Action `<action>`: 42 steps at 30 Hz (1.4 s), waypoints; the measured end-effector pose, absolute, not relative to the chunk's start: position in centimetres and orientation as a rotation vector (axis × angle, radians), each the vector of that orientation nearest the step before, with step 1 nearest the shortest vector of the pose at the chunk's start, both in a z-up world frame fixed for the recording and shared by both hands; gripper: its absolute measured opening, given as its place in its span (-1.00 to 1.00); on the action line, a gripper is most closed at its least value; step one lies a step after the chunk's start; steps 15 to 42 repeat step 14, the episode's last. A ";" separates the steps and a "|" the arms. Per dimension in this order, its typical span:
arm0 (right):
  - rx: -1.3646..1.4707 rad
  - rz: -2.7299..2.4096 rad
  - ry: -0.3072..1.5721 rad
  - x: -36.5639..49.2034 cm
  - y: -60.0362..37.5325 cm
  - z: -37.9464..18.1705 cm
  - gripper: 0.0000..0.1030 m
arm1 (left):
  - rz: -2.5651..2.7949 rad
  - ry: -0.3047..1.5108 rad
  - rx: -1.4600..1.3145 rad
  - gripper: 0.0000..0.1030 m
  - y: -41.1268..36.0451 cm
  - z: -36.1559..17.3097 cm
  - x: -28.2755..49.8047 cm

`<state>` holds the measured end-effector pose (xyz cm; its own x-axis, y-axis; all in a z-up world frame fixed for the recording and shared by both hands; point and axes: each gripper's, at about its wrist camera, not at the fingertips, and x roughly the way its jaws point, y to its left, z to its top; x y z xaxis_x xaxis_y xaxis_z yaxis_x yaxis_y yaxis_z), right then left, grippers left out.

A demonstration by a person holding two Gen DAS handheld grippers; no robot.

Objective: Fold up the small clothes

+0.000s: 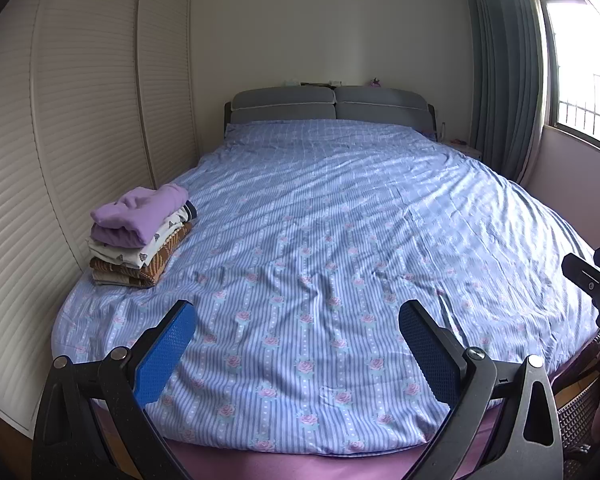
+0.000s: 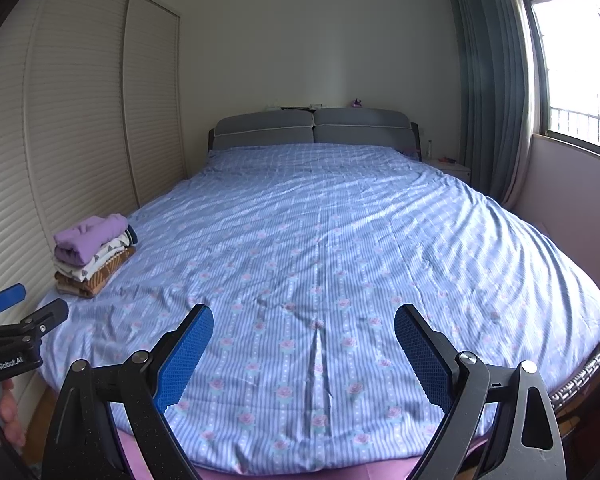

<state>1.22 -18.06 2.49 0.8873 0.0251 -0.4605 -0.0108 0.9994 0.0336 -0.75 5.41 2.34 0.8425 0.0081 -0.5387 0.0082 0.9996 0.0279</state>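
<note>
Running along the left side of the room, a louvred wardrobe (image 1: 72,128) stands close beside the bed (image 1: 320,240), which is covered with a blue striped bedspread (image 2: 320,260) printed with pink roses. Near the bed's left edge, toward its foot corner, sits a stack of folded clothes (image 1: 140,236): a lilac garment (image 1: 140,210) lies on top, a white printed piece (image 1: 156,240) under it, and a brown patterned one (image 1: 152,266) lower down, with a pale layer at the bottom touching the bedspread. The stack stands well apart from both grippers.

The left gripper (image 1: 298,350) hovers over the foot edge of the bed with its blue-padded fingers spread wide apart and nothing between them. The right gripper (image 2: 304,354) hangs over the same foot edge, just beside the left one, its fingers likewise wide apart and empty. Each gripper shows at the side of the other's view, and part of a hand (image 2: 12,420) appears below the left one.

At the head edge, a grey padded headboard (image 1: 332,106) meets the wall. Farther right, grey-green curtains (image 1: 500,72) hang beside a bright window (image 1: 580,60).
</note>
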 end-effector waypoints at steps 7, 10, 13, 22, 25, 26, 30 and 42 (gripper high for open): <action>0.032 0.020 0.480 1.3 -18.1 2.4 0.80 | 0.010 0.587 0.023 1.00 5.5 2.2 -0.7; 0.032 0.019 0.478 1.2 -18.1 2.5 0.80 | 0.001 0.564 0.015 0.99 5.5 2.2 -1.0; 0.033 0.020 0.479 1.3 -18.1 2.4 0.80 | -0.005 0.556 0.016 0.96 5.5 2.2 -1.1; 0.034 0.020 0.480 1.3 -18.1 2.5 0.80 | -0.001 0.557 0.011 0.96 5.5 2.2 -1.0; 0.034 0.020 0.480 1.3 -18.1 2.5 0.80 | -0.001 0.557 0.011 0.96 5.5 2.2 -1.0; 0.034 0.020 0.480 1.3 -18.1 2.5 0.80 | -0.001 0.557 0.011 0.96 5.5 2.2 -1.0; 0.034 0.020 0.480 1.3 -18.1 2.5 0.80 | -0.001 0.557 0.011 0.96 5.5 2.2 -1.0; 0.034 0.020 0.480 1.3 -18.1 2.5 0.80 | -0.001 0.557 0.011 0.96 5.5 2.2 -1.0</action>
